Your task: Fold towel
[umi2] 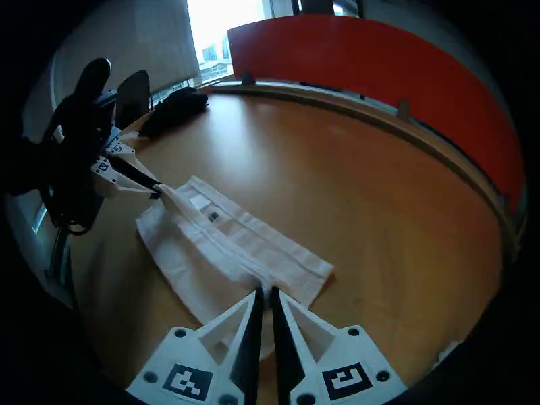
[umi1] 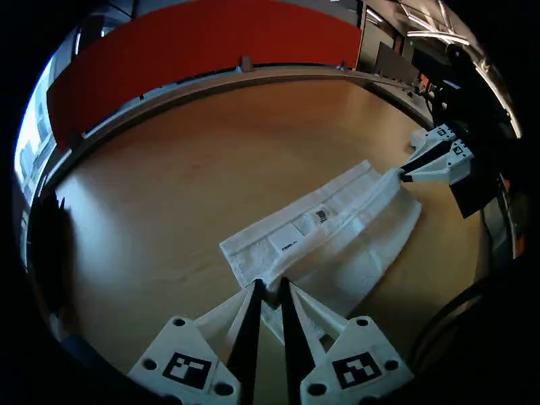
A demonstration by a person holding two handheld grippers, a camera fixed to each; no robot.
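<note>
A white towel [umi1: 337,250] lies partly folded on the wooden table, with a label [umi1: 297,236] on its upper layer. My left gripper [umi1: 270,283] is shut on the near end of a raised fold. At the far end my right gripper [umi1: 403,175] pinches the same fold. In the right gripper view the towel [umi2: 229,250] stretches from my right gripper [umi2: 265,290], shut on its near edge, to the left gripper [umi2: 160,191], held by a dark-sleeved hand. The fold runs as a taut ridge between the two grippers, while the lower layer rests flat.
The round-edged wooden table [umi1: 202,169] is bordered by a red partition [umi1: 202,47] along its far side. A black bundle [umi2: 172,108] lies at the table's far corner beside a dark chair [umi2: 135,91]. A bright window [umi2: 223,34] sits behind.
</note>
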